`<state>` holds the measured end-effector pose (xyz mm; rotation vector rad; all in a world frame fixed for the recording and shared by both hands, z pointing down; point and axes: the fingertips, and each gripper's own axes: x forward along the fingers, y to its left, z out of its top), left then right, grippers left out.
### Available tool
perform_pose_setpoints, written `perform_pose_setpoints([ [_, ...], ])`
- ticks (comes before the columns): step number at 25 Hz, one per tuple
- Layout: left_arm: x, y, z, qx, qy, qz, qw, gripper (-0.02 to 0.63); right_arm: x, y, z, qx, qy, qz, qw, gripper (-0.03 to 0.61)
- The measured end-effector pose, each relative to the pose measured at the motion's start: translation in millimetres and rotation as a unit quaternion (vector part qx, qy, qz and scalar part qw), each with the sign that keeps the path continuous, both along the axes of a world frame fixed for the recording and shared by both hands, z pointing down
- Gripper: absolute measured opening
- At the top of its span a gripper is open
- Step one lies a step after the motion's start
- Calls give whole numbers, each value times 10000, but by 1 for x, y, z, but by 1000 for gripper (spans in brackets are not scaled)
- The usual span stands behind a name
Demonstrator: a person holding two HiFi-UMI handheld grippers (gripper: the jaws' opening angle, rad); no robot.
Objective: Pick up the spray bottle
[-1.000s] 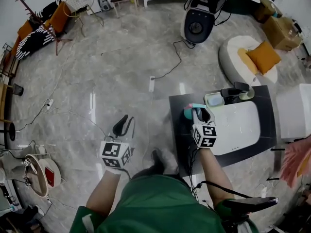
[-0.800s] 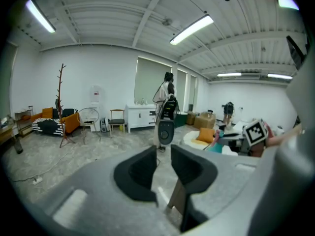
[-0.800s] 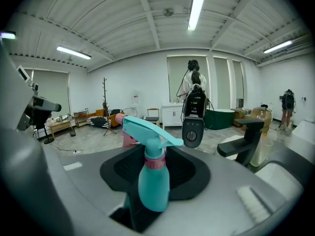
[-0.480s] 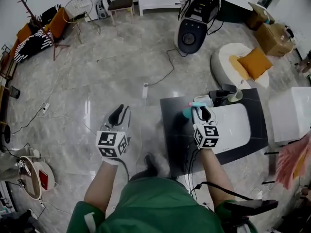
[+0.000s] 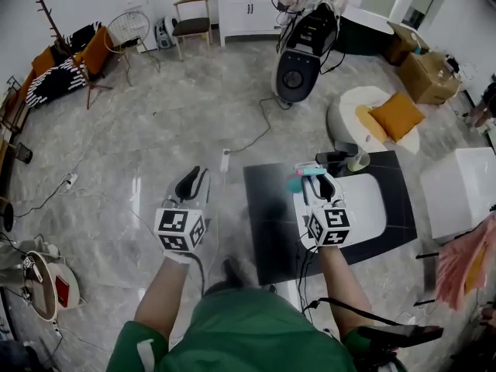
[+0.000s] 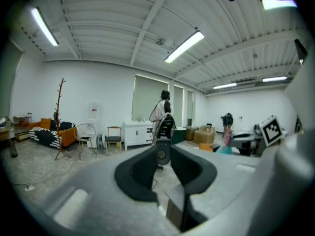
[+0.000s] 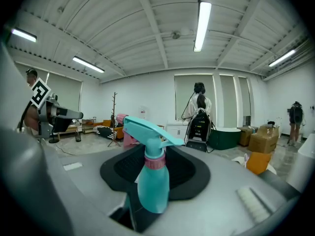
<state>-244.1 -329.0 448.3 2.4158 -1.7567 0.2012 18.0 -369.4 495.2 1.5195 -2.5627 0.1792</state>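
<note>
The teal spray bottle with a pink collar stands upright between the pads of my right gripper, which is shut on its body. In the head view the spray bottle hangs in the right gripper above the left part of the black table. My left gripper is held over the floor to the left of the table. In the left gripper view the left gripper is open by a narrow gap, with nothing between its pads.
A white tray lies on the table, with a dark object and a cup at its far edge. Beyond are a round seat with an orange cushion, a black machine, and a power strip with cables.
Both grippers have risen. The spray bottle has come up with the right gripper, and the table now lies further below it.
</note>
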Motion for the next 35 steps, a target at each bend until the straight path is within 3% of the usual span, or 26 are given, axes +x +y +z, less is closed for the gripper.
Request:
perform_pose_setpoints([
  [14,60,52,-57,456,27,34,9990,75,30,65,-88,600,-258,-354,9972,132],
  [23,119,87,-61,640,64,76,9979,74,76,104,-102,713,-348,-421,9960,132],
  [35,166,120,-69,709,176,289,9969,72,109,157,-132,1086,-516,-503,9915,132],
])
